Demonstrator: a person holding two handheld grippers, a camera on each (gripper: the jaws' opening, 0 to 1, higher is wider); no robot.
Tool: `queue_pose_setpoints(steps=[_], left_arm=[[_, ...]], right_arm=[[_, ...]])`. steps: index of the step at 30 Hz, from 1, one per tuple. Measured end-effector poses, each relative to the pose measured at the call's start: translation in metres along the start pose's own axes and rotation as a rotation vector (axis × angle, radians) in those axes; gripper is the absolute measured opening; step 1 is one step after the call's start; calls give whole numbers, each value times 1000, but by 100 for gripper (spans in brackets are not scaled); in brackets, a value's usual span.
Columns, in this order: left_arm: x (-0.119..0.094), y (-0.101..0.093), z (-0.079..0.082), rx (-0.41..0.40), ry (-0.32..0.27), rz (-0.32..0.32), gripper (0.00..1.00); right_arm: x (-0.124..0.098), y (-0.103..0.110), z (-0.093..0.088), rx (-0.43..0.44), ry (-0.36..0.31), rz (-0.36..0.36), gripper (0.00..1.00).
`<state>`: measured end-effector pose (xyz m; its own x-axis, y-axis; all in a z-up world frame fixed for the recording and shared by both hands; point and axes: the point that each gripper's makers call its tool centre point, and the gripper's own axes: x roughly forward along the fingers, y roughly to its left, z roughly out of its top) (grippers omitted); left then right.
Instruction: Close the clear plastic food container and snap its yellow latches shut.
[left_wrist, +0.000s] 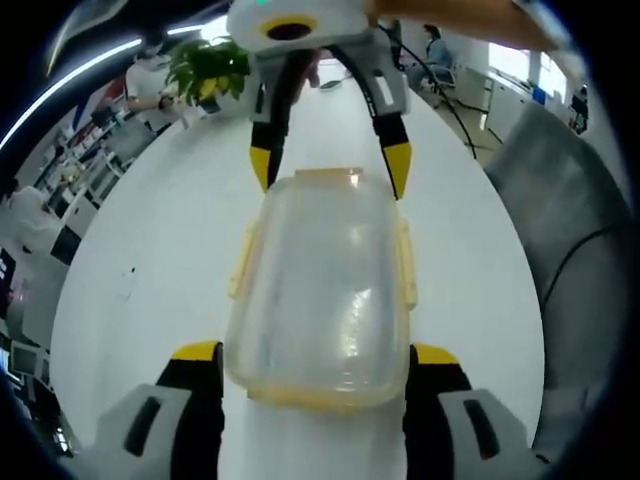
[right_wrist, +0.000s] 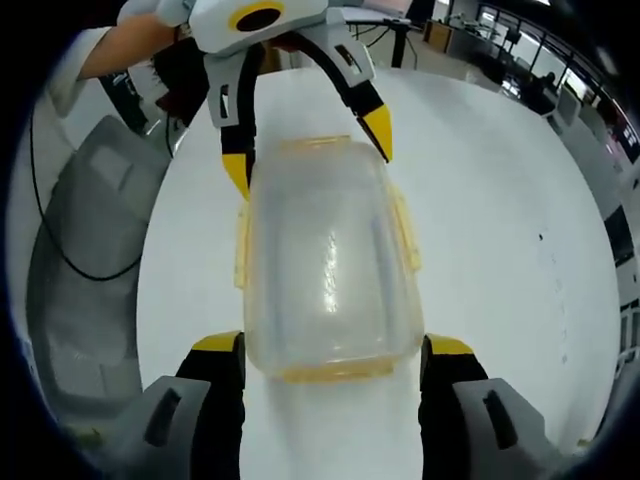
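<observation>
Container (left_wrist: 318, 290), clear plastic with its lid on, lies on the white table (left_wrist: 150, 260) between the two grippers, one at each short end. No brand, label or writing can be read on the box, the lid or the tools.

From the left gripper view, the left gripper (left_wrist: 315, 358) has its jaws spread wide, their yellow tips standing either side of the near end of the container; whether the tips touch the plastic is hard to tell through the fisheye blur. Across the box the right gripper (left_wrist: 330, 165) points back toward the camera, its jaws also wide, tips at the far corners. Yellow latches (left_wrist: 404, 262) run along both long sides and the ends; they look folded against the wall, though that is uncertain.

In the right gripper view the container (right_wrist: 328, 270) sits the same way, with the right gripper (right_wrist: 335, 350) straddling its near end and the left gripper (right_wrist: 308, 140) at the far end, a hand (right_wrist: 185, 70) gripping it from behind. A side latch (right_wrist: 405, 232) juts out slightly.

A potted plant (left_wrist: 208, 68) stands at the far edge of the table, and a grey chair (left_wrist: 570, 230) sits beside it.
</observation>
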<state>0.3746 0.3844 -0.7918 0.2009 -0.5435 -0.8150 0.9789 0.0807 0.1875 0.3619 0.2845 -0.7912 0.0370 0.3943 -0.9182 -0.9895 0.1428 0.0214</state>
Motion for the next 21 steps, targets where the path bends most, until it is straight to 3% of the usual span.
queue_pose_setpoints(steps=[21], left_arm=[[8, 42, -1, -2, -2, 4, 71]], right_arm=[[2, -41, 6, -4, -15, -7, 69]])
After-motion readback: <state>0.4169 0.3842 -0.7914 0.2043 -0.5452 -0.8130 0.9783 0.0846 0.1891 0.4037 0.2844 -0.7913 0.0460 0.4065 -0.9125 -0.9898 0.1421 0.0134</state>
